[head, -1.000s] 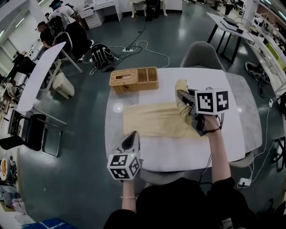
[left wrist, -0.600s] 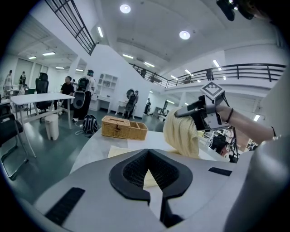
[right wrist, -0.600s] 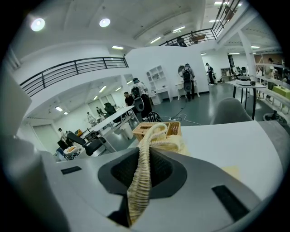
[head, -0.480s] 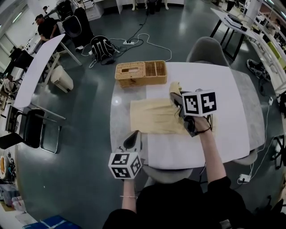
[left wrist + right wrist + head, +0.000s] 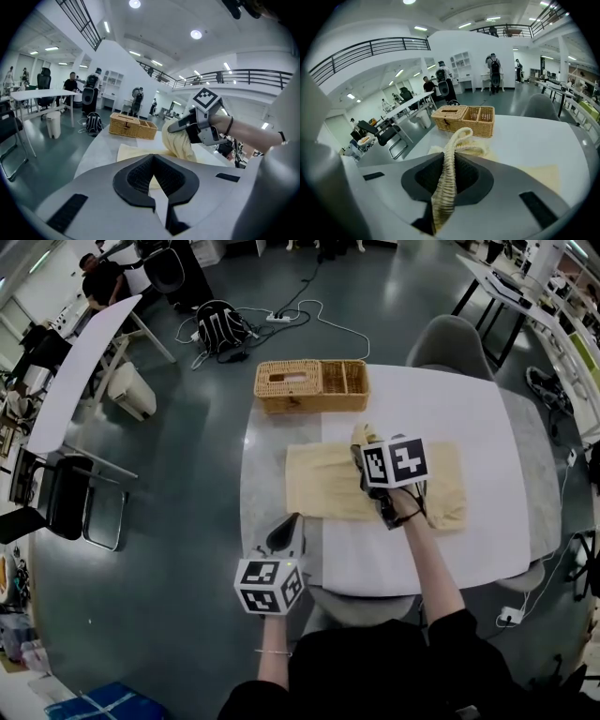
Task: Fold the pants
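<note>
Pale yellow pants [image 5: 323, 488] lie flat across the white table [image 5: 450, 409]. My right gripper [image 5: 359, 454] hangs over their middle, shut on a bunched ribbed end of the pants [image 5: 446, 180] that rises off the cloth. The left gripper view shows that lifted fold [image 5: 180, 143] drooping under the right gripper [image 5: 176, 127]. My left gripper [image 5: 292, 519] sits at the table's near left edge, just short of the pants. Its jaws look shut, with nothing between them [image 5: 154, 180].
A wicker basket [image 5: 312, 384] with compartments stands at the table's far edge, behind the pants. A grey chair [image 5: 455, 338] is at the far right corner. Cables and a backpack [image 5: 225, 332] lie on the floor beyond.
My right gripper has carried the pants' end leftward and lower, over the spread cloth. The left gripper has shifted a little at the table's near edge.
</note>
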A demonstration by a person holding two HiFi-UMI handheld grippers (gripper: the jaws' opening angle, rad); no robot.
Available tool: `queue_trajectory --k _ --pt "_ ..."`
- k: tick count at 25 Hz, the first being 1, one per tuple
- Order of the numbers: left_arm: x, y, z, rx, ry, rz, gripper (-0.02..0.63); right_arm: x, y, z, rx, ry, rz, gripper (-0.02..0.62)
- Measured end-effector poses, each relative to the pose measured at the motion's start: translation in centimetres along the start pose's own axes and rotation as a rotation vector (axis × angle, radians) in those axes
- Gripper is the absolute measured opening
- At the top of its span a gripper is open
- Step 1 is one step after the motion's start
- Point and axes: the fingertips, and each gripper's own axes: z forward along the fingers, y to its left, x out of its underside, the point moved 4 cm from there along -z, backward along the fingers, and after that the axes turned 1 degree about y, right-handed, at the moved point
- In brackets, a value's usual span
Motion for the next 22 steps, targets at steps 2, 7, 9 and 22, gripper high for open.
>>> queue_trajectory --k 2,7,9,22 --pt "0.3 0.5 -0.1 -0.004 0.006 -0.013 0.008 0.3 0.4 1.1 0.016 0.027 -0.008 0.051" --pt "1.3 1.3 0.0 -0.010 0.018 -0.037 0.008 1.5 1.1 3.5 0.050 0.086 -0.021 0.051" --pt "1.6 1.7 0.1 -0.011 0.020 -0.046 0.008 1.9 1.5 4.4 0.063 0.101 -0.022 0.051" --pt "3.6 3.3 0.6 0.002 0.049 -0.093 0.008 3.7 3.1 8.8 0.166 0.174 -0.072 0.051"
